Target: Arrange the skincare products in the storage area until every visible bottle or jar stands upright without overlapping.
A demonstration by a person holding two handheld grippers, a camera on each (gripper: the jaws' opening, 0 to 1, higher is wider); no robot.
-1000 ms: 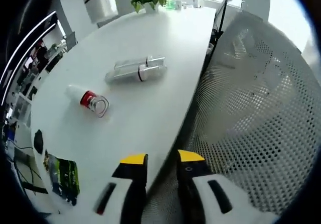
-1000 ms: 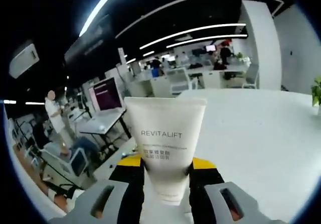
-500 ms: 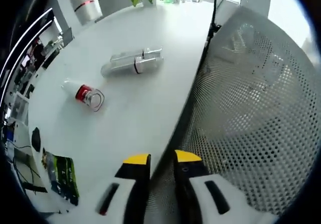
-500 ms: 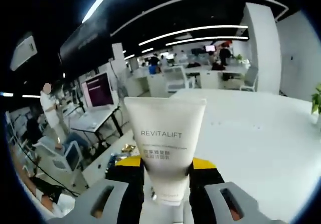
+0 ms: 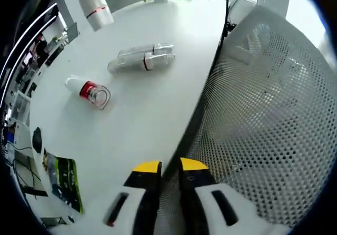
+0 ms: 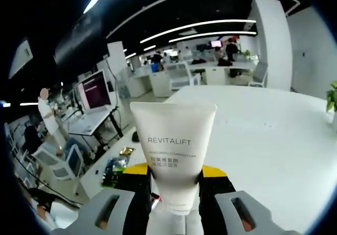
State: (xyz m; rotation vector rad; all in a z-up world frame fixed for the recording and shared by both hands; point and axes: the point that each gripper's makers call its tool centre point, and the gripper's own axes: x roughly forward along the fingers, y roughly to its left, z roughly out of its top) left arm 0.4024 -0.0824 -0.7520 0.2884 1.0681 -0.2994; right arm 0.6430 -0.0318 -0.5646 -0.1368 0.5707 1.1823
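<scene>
My left gripper [image 5: 169, 166] has two slim black jaws, each capped at the tip with a rounded yellow pad. Farther back each jaw runs into a pale grey moulded body, and each grey half carries one dark elongated slot, set at a slant.

My right gripper [image 6: 175, 170] is built the same: black jaws with yellow tips, the yellow showing as a short band on either side. Behind them the grey body spreads wide into two rounded shoulders, one on each side, each with a dark oval opening. Inside the left opening I see a warm orange-red tint; the right one shows the same.
</scene>
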